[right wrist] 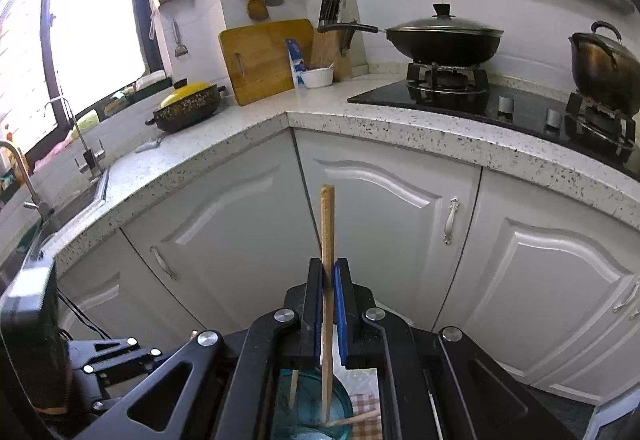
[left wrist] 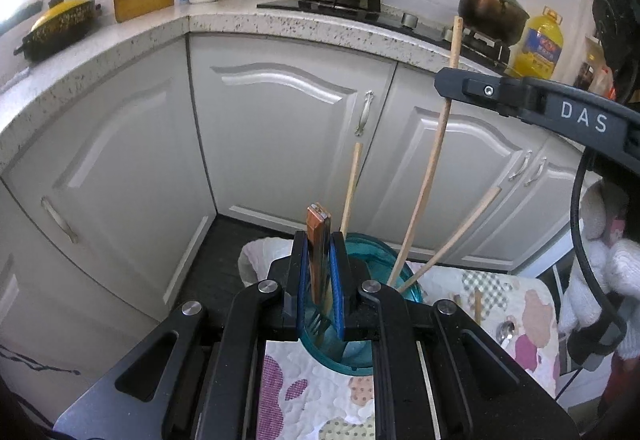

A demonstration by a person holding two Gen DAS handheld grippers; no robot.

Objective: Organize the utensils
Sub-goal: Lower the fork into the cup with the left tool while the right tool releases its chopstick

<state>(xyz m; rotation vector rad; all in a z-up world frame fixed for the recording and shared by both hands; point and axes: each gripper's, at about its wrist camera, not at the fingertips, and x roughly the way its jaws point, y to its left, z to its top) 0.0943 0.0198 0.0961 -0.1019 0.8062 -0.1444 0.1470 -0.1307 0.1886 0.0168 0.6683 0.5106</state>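
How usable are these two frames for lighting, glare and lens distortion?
Left wrist view: even light, strong fisheye bend along the countertop, the fork in the left claw sharp. Right wrist view: window blown out to white at upper left, the rest readable, the chopstick in the right claw sharp.

A small table draped in a quilted patchwork cloth (left wrist: 532,316), with pink, tan and checked patches, carries the things. A teal translucent cup (left wrist: 396,272) stands on the cloth near its far edge. To the right of the cup a metal spoon (left wrist: 505,331) and a wooden chopstick (left wrist: 477,306) lie flat on the cloth, just beside each other
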